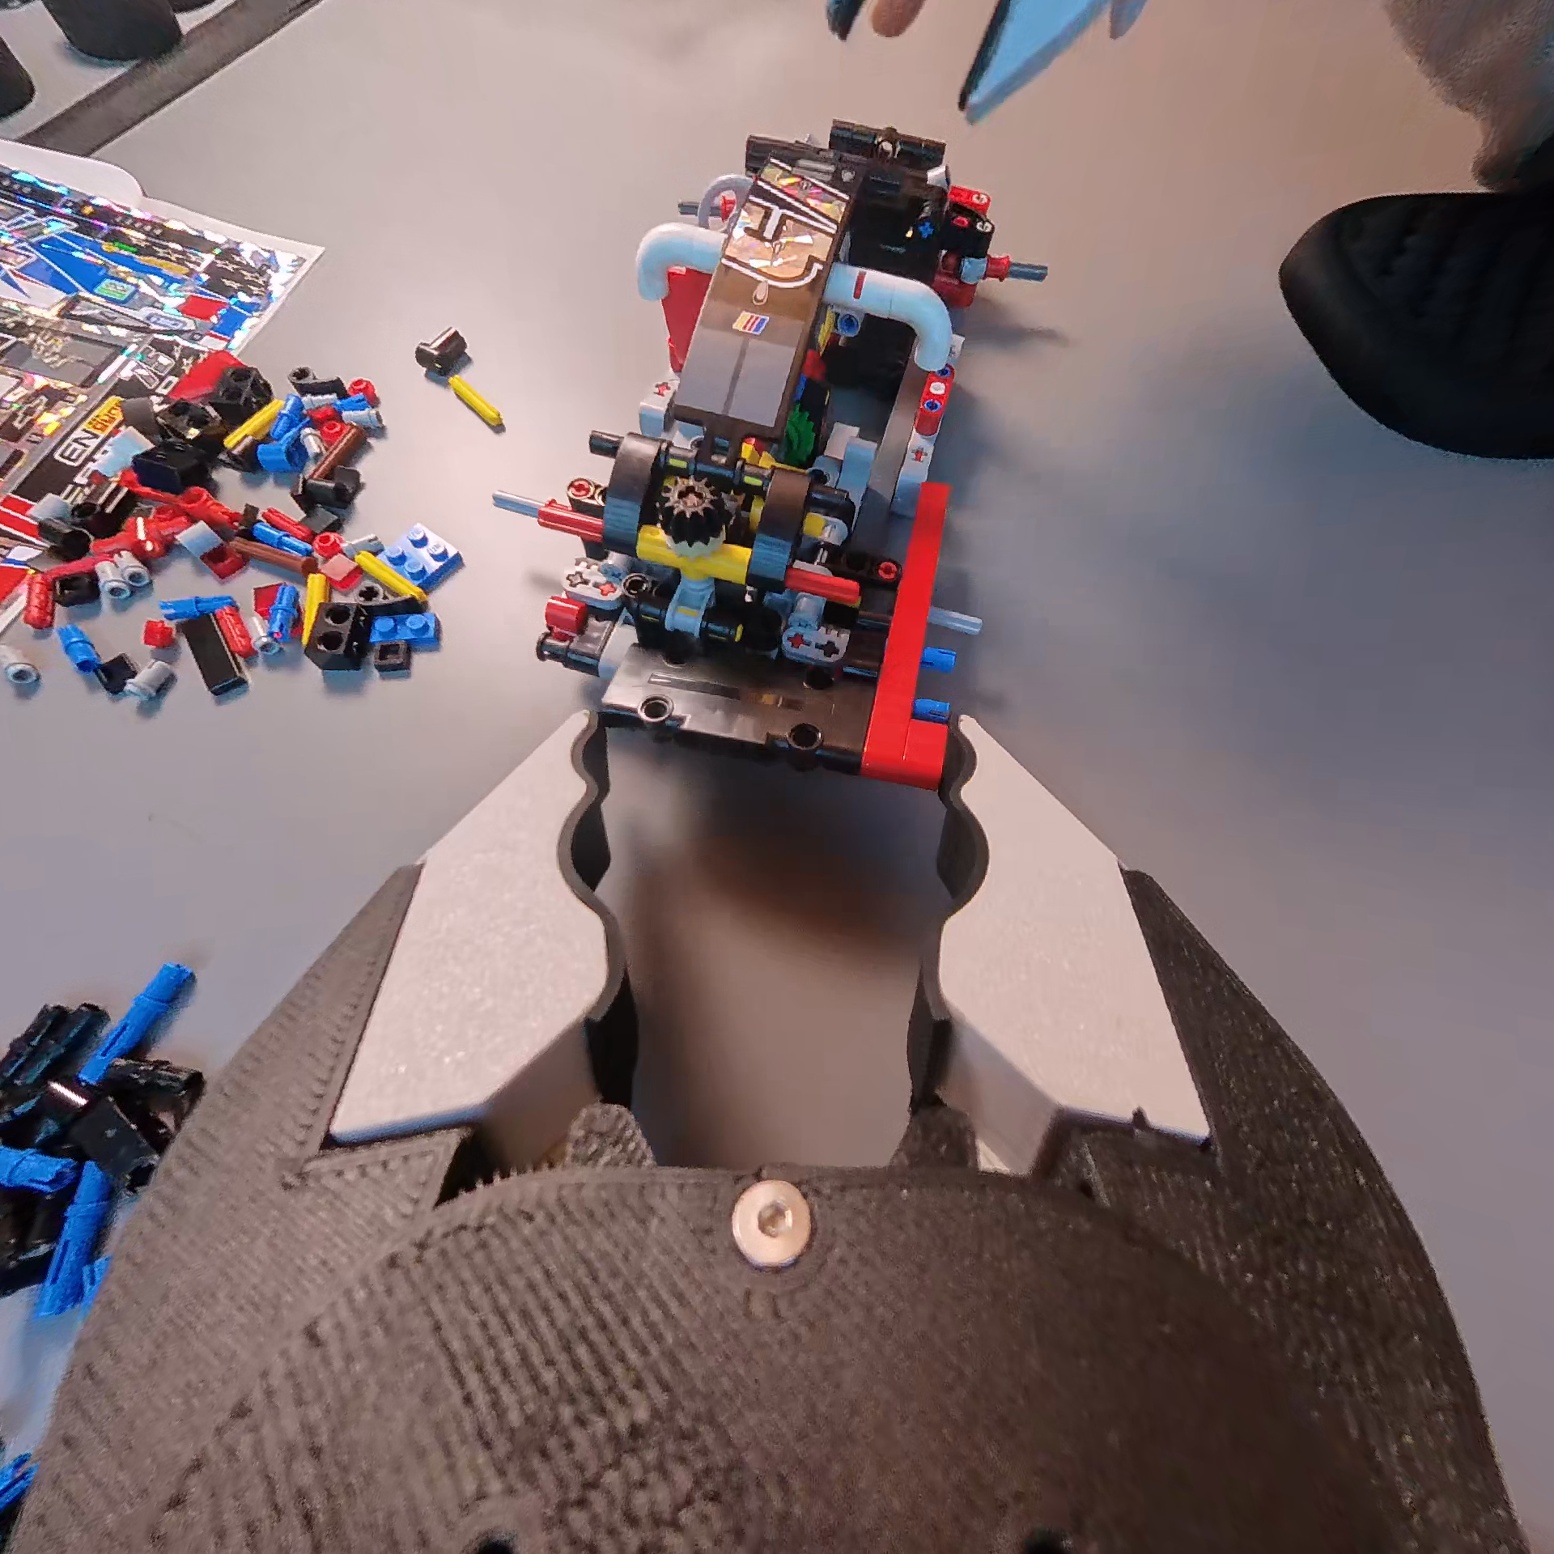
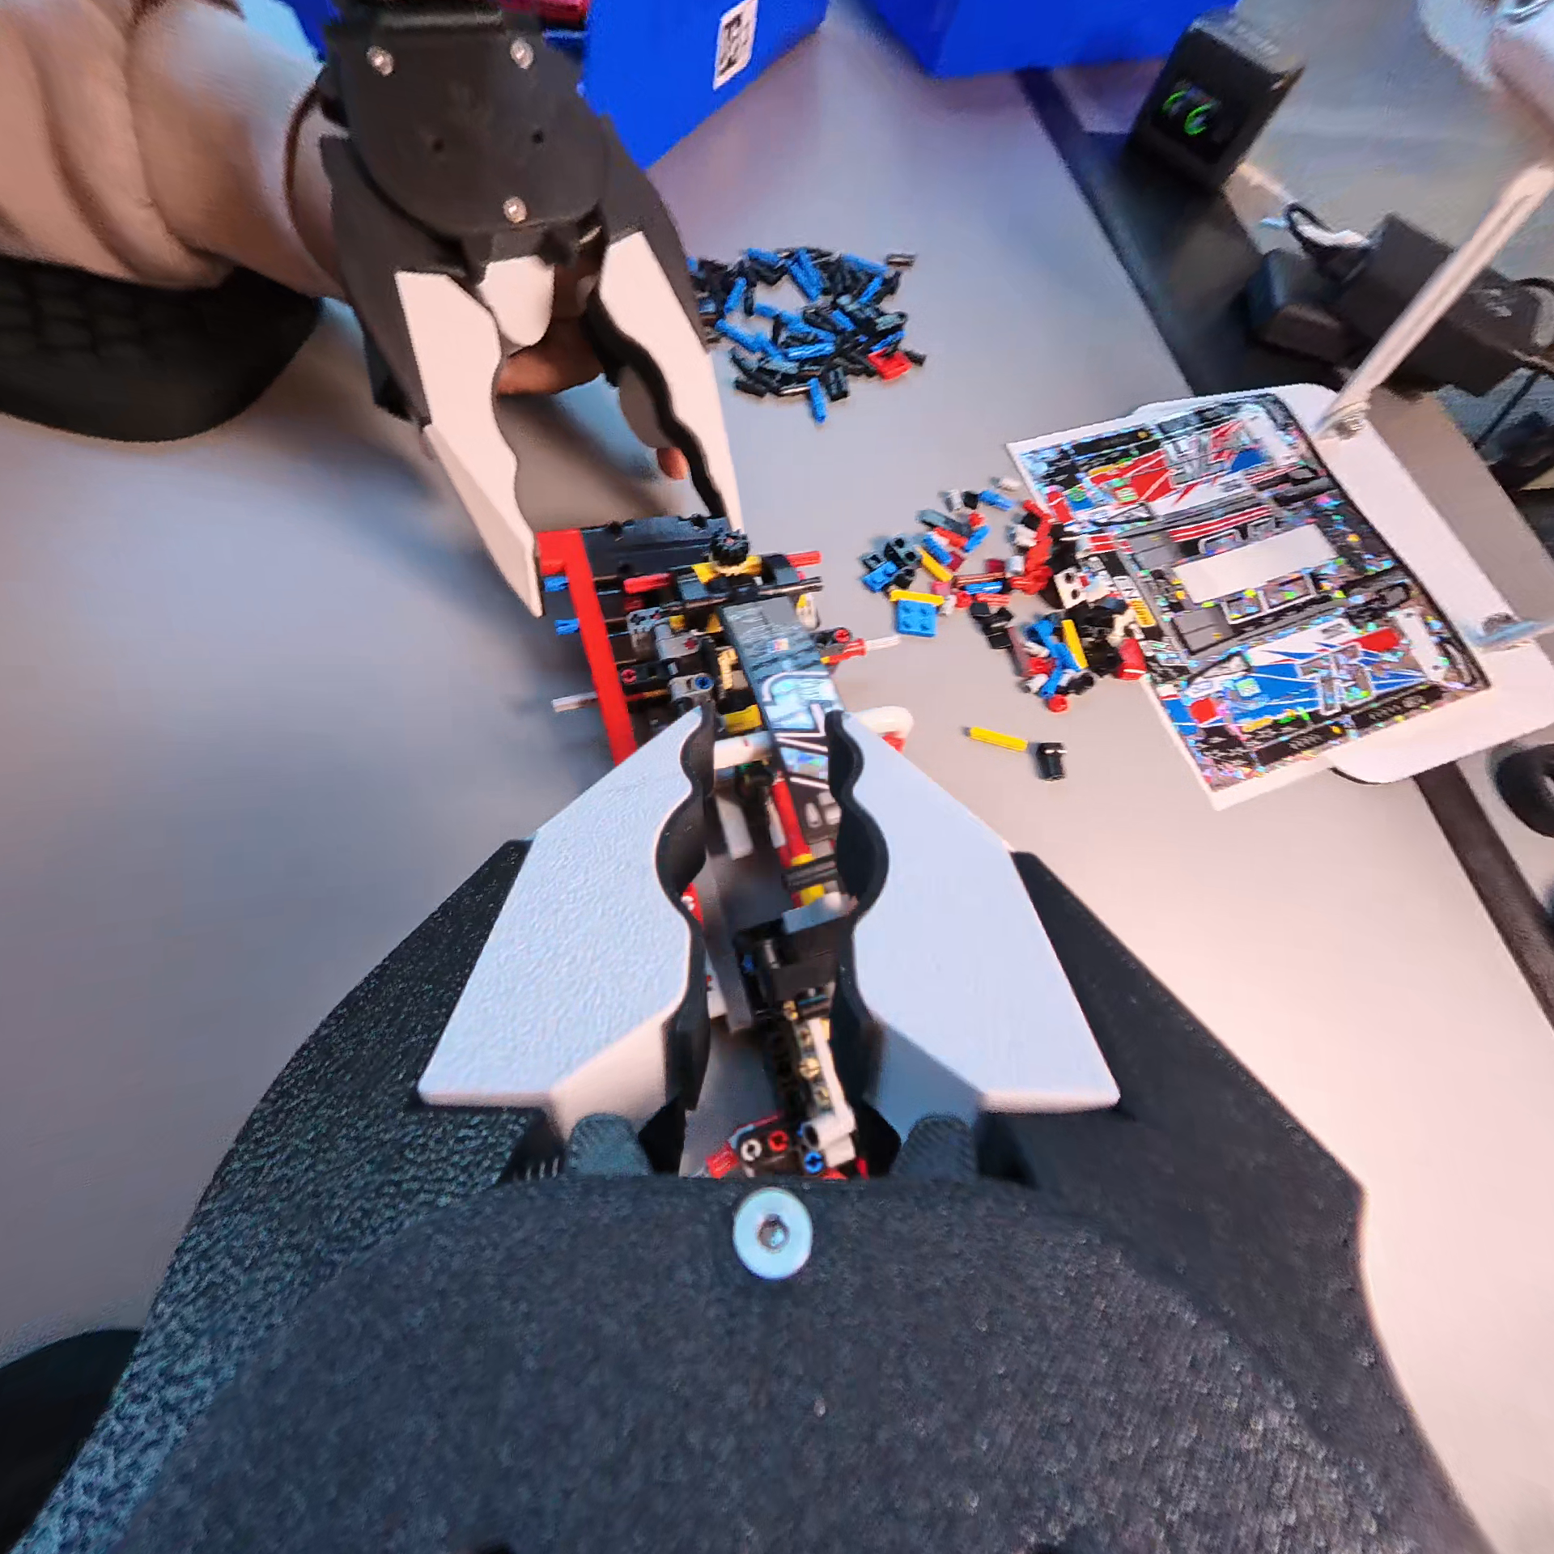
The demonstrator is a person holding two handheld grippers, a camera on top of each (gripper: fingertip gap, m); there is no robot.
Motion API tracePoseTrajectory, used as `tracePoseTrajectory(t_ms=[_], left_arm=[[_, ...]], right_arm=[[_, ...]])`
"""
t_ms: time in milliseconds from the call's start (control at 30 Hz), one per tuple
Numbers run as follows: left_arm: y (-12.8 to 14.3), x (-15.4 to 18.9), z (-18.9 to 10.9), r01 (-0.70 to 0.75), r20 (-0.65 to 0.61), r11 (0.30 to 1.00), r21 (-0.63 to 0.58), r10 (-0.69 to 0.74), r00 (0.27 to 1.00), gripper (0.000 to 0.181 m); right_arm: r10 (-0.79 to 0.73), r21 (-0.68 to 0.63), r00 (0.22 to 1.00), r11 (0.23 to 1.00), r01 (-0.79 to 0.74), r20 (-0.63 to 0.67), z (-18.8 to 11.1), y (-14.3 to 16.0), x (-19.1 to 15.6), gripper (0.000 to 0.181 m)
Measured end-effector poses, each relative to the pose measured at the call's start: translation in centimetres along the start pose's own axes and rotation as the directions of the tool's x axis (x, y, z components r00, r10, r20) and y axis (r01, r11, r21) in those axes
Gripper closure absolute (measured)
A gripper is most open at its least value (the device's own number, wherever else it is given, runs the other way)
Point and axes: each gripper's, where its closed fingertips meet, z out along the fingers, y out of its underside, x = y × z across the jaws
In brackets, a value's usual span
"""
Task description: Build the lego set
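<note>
Grey and smooth, the tabletop [image 1: 1261, 757] carries a half-built lego car chassis [image 1: 782, 521] of black, red, yellow and pale grey pieces, lying lengthwise between the two grippers. Seen from the left wrist view, the left gripper [image 1: 774, 732], with pale grey fingers lined in wavy black padding, stands spread wide, its two tips set at either side of the model's near end: one at the black base plate's corner, the other just beside the long red beam [image 1: 904, 639] that runs along the model's edge. Whether the tips press on the model or merely flank it cannot be told. In the right wrist view the right gripper [image 2: 769, 727] reaches over the opposite end, its fingers partly closed on either side of the dark, sticker-covered panel [image 2: 778, 673] along the top of the car; the model's narrow end lies between the fingers, but a firm grip cannot be confirmed. Beside the car lies a loose scatter of small red, blue, black and yellow lego parts [image 1: 235, 521], overlapping the edge of a shiny holographic sticker sheet [image 2: 1244, 580]. One yellow axle with a black connector [image 1: 458, 374] lies apart, between that scatter and the model. A separate heap of blue and black pins [image 2: 807, 324] sits farther along the table, near blue storage bins [image 2: 715, 59]. A black charger-like device [image 2: 1211, 101] stands at the table's far edge.
</note>
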Motion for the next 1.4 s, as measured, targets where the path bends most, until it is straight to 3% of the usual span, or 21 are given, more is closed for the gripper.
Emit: tracePoseTrajectory(t_ms=[167, 400, 533, 667, 1167, 1400], left_arm=[[-0.3, 0.1, -0.2, 0.003, -0.004, 1.0, 0.022, -0.003, 1.0, 0.103], [-1.6, 0.6, -0.9, 0.019, -0.049, 0.993, 0.12, -0.013, 0.999, 0.103], [-2.0, 0.5, -0.7, 0.034, -0.055, 0.99, 0.136, -0.027, 0.998, 0.103], [-2.0, 0.2, -0.4, 0.021, -0.041, 0.992, 0.123, -0.016, 0.999, 0.103], [-1.6, 1.1, -0.8, -0.022, -0.01, 0.994, 0.105, 0.024, 1.0, 0.103], [-1.8, 1.3, -1.0, 0.038, 0.003, 0.991, 0.129, -0.039, 0.999, 0.103]], right_arm=[[0.005, -0.034, 0.999, 0.999, -0.006, -0.032, 1.0, 1.3, 1.7, 0.143], [0.068, -0.104, 0.995, 0.993, -0.06, 0.07, 2.5, 3.5, 1.5, 0.136], [0.025, -0.154, 0.995, 0.988, -0.01, 0.092, 3.2, 4.2, 1.2, 0.14], [-0.043, -0.192, 0.992, 0.979, 0.064, 0.115, 3.8, 4.6, 0.9, 0.158], [-0.137, -0.168, 0.973, 0.971, 0.169, 0.187, 3.9, 4.4, -0.3, 0.159], [-0.14, -0.164, 0.975, 0.972, 0.169, 0.173, 4.0, 4.3, -0.5, 0.16]])
